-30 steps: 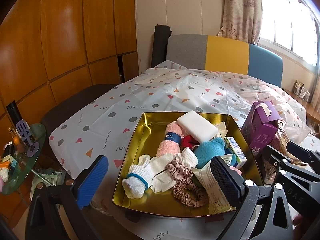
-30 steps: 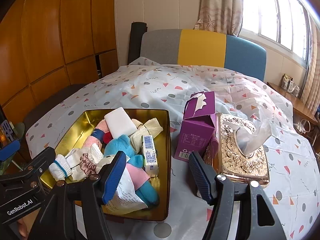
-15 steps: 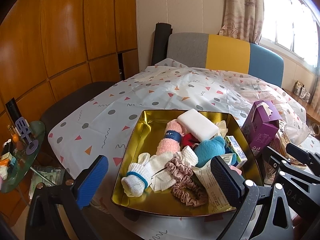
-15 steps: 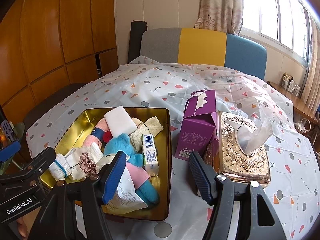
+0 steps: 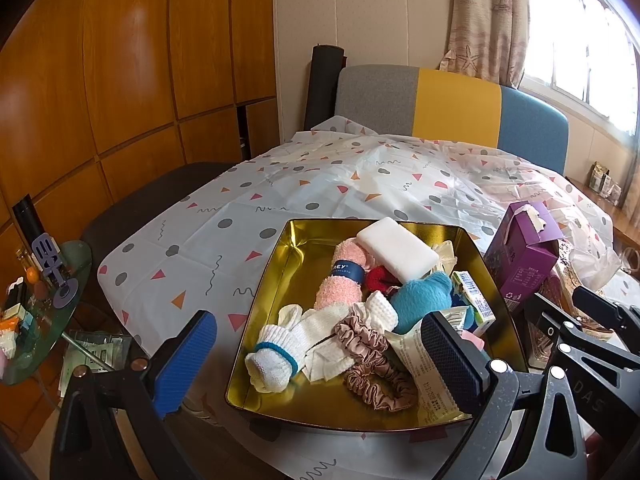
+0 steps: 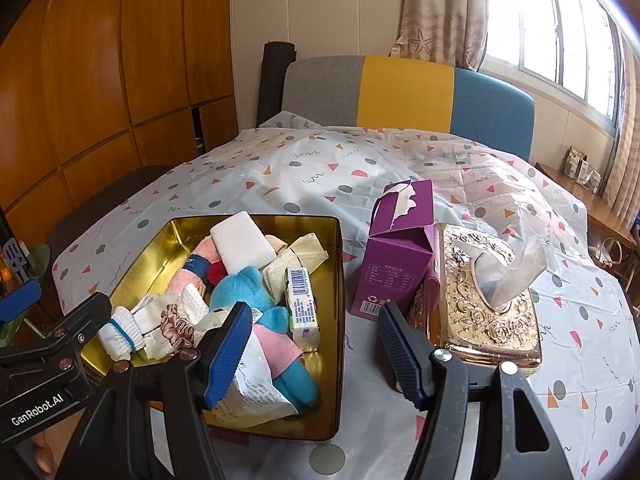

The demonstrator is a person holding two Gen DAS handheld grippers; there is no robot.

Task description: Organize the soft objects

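Note:
A gold metal tray (image 5: 276, 280) (image 6: 336, 280) sits on the patterned tablecloth near the front edge. It holds a white rolled sock (image 5: 276, 356) (image 6: 120, 330), a pink towel roll (image 5: 340, 276) (image 6: 196, 268), a white sponge block (image 5: 396, 246) (image 6: 244, 246), a blue plush toy (image 5: 420, 300) (image 6: 248, 292), a dusty-pink scrunchie (image 5: 372, 364) (image 6: 178, 326), a small carton (image 6: 302, 308) and a printed packet (image 6: 252, 390). My left gripper (image 5: 316, 360) hovers open before the tray's near edge. My right gripper (image 6: 316, 352) hangs open over the tray's right corner, holding nothing.
A purple carton (image 6: 396, 260) (image 5: 524, 256) stands right of the tray, next to an ornate gold tissue box (image 6: 484, 300). A glass side table (image 5: 40, 308) with small items is low at the left. A striped sofa back (image 6: 404, 96) lies beyond the table.

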